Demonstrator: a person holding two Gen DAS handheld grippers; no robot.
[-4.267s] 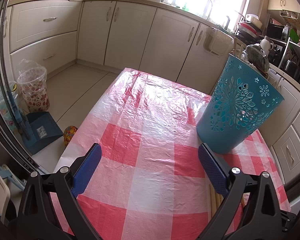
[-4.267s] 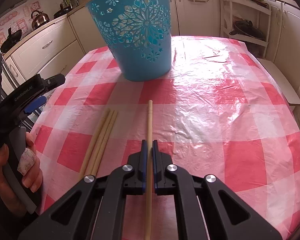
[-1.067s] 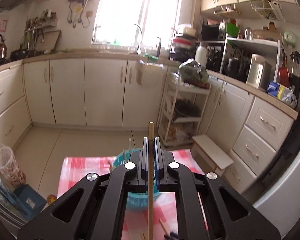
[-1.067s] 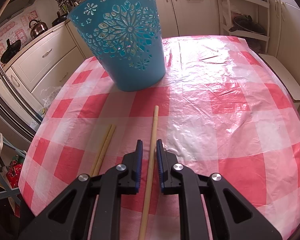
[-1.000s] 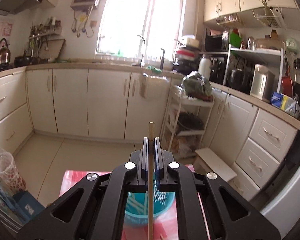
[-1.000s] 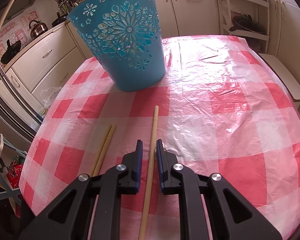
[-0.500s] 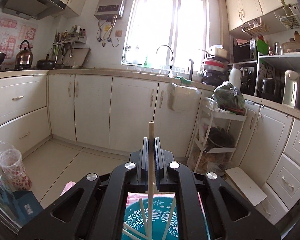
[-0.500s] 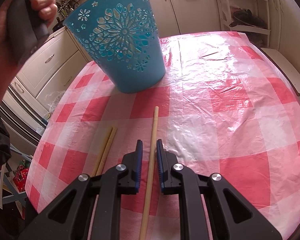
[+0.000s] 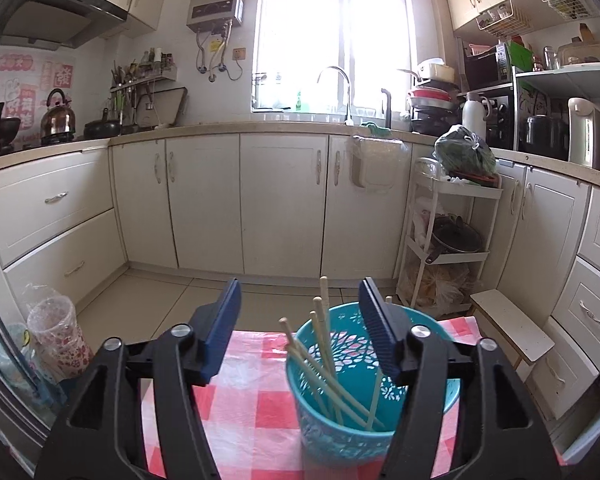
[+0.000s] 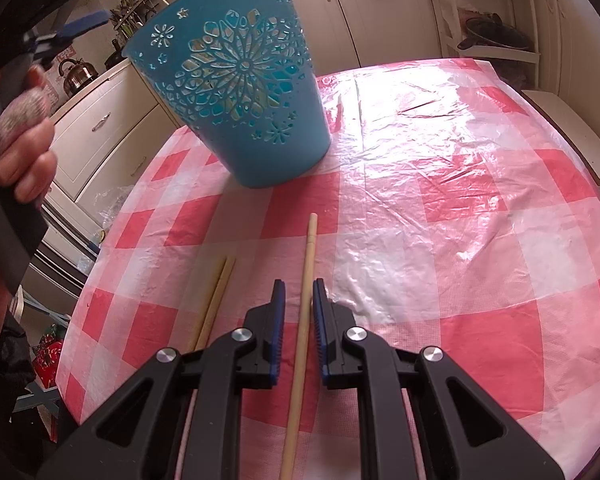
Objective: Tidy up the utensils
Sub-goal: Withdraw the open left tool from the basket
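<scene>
Checked tablecloth (image 10: pixel 440 240) bears blue basket (image 10: pixel 240 92); three loose chopsticks (image 10: pixel 306 280).

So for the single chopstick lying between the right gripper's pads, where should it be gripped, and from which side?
Probably near its middle, coming from above with one pad on each long side. The single chopstick lies flat on the tablecloth, pointing at the blue basket and already in line with the right gripper, whose pads do not yet press it.
</scene>
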